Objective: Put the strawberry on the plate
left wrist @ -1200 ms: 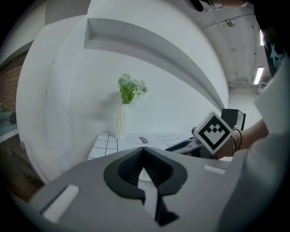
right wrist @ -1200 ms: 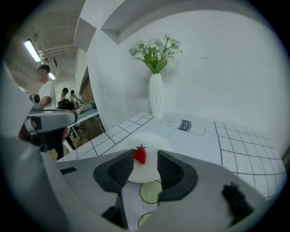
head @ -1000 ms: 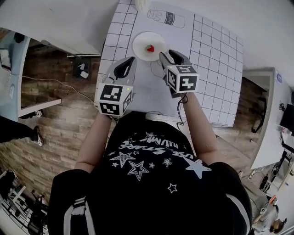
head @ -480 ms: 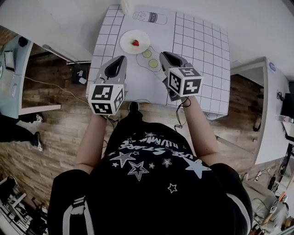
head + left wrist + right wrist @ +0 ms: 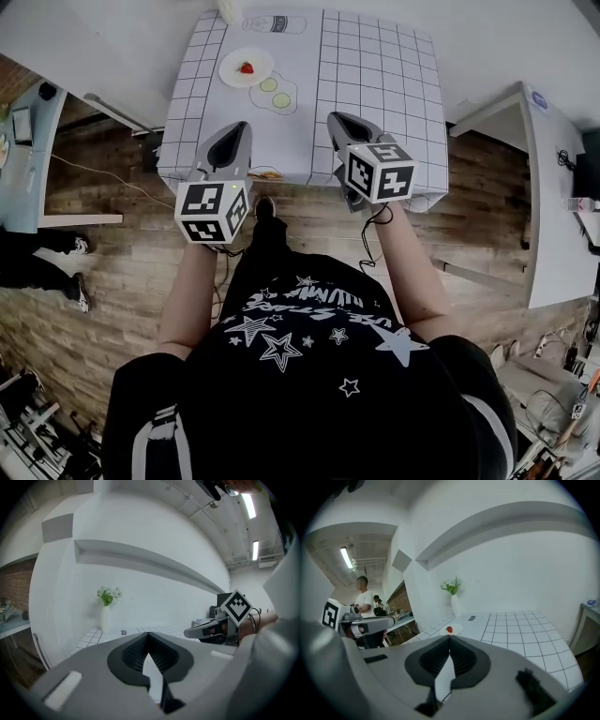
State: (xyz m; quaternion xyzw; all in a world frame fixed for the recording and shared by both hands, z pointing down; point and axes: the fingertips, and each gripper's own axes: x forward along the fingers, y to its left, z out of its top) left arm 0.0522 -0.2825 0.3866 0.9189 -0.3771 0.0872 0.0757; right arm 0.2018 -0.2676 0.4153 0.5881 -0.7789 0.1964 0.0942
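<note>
A red strawberry (image 5: 247, 67) lies on the small white plate (image 5: 230, 71) at the far left of the gridded table (image 5: 375, 75). It also shows in the right gripper view as the strawberry (image 5: 449, 629) on its plate (image 5: 457, 629), far ahead of the jaws. My left gripper (image 5: 238, 127) and right gripper (image 5: 336, 117) hover side by side over the table's near edge, well back from the plate. The left gripper (image 5: 148, 633) is shut and empty. The right gripper (image 5: 449, 636) has just been closing; its jaws meet with nothing between them.
A white vase of flowers (image 5: 230, 9) stands at the table's far left corner, behind a printed milk bottle (image 5: 275, 23). Two green slices (image 5: 269, 85) lie next to the plate. Wooden floor surrounds the table, with another white table (image 5: 553, 187) to the right. People (image 5: 363, 597) stand in the background.
Both grippers have drawn back from beside the plate to the table's near edge. The table and plate now sit farther up the head view. The strawberry stays on the plate.
</note>
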